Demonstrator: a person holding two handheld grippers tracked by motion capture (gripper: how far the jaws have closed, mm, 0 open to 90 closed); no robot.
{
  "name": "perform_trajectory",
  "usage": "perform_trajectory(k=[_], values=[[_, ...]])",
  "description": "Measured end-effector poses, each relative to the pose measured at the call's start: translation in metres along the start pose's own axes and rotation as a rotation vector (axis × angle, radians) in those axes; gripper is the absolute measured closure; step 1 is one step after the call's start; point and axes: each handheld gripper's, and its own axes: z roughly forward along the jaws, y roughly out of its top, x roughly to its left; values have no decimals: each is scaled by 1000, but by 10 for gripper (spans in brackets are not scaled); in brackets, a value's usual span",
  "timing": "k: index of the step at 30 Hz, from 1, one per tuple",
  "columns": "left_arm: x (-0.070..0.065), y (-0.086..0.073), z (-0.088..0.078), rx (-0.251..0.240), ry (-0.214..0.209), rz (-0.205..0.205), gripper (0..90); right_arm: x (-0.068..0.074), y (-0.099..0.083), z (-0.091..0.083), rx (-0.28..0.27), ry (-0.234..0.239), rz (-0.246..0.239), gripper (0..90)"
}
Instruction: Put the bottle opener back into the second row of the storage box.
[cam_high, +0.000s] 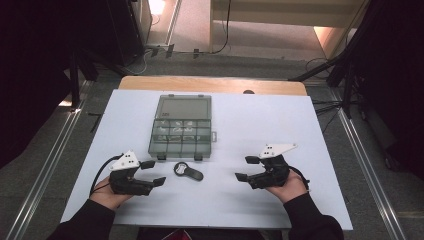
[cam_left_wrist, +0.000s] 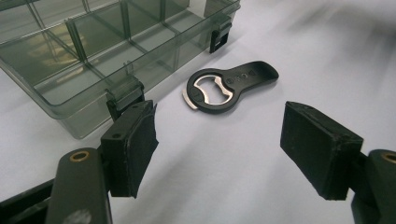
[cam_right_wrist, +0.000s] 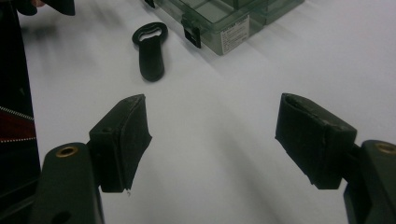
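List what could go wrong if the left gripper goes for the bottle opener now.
1. The flat black bottle opener with a metal ring lies flush on the white table; the open left gripper may only push it along.
2. It sits close to the clear grey plastic compartment box, so a jaw might bump the box's black latch.
3. The open right gripper hovers nearby and could get in the way.

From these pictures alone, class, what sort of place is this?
Probably a lab or studio set up for recording: a white table on a bare grey floor with loose cables, dark curtains either side, and a hand-held left gripper.
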Motion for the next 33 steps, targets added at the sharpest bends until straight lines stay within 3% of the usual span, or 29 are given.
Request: perform_trajectory(k=[33], values=[[1, 0, -2, -2, 2, -1, 268, 14, 32, 37, 9, 50, -28, 271]])
